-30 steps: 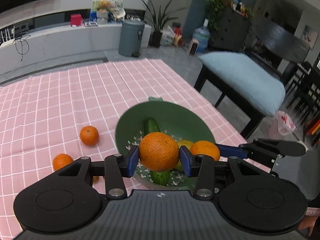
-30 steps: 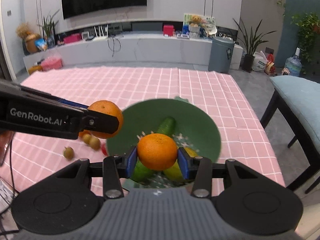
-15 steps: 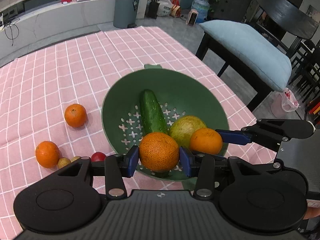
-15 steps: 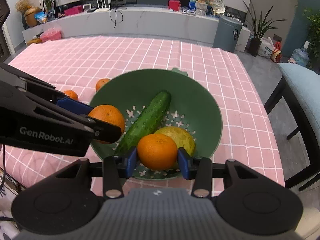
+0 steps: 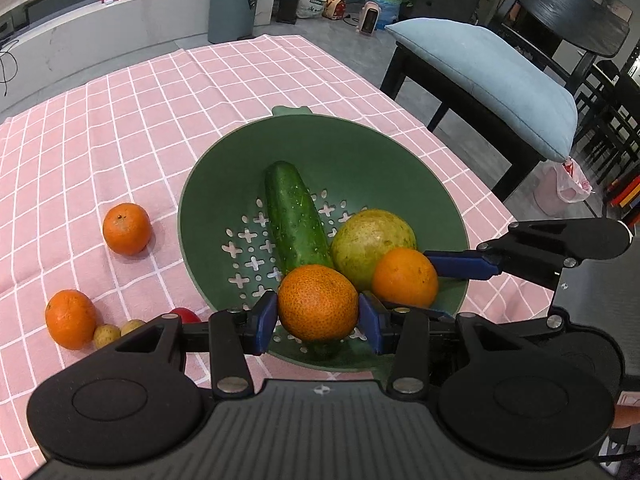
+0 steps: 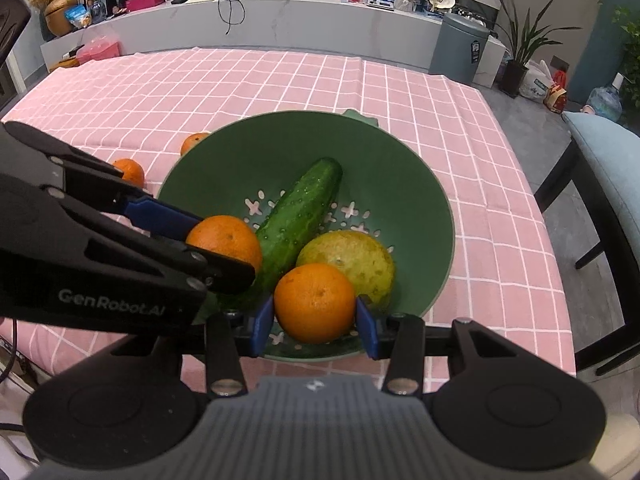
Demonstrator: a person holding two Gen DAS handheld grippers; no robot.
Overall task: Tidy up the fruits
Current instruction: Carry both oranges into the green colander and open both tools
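A green colander (image 5: 360,152) (image 6: 400,168) sits on the pink checked tablecloth. Inside it lie a cucumber (image 5: 294,216) (image 6: 298,212) and a yellow-green round fruit (image 5: 372,236) (image 6: 352,258). My left gripper (image 5: 318,316) is shut on an orange (image 5: 318,302) over the colander's near rim. That same orange (image 6: 226,242) shows at the left in the right wrist view. My right gripper (image 6: 315,320) is shut on a second orange (image 6: 315,302) (image 5: 405,276) beside the first. Two more oranges (image 5: 127,229) (image 5: 71,319) lie on the cloth left of the colander.
Two small yellowish fruits (image 5: 107,334) and a red one (image 5: 184,314) lie next to the nearer loose orange. A blue-cushioned chair (image 5: 492,76) stands past the table's right edge. A grey bin (image 5: 234,6) stands on the floor beyond the far edge.
Both grippers have come down and forward over the colander, each still holding its orange. The views have tilted downward, so the colander's inside and its fruits now show fully.
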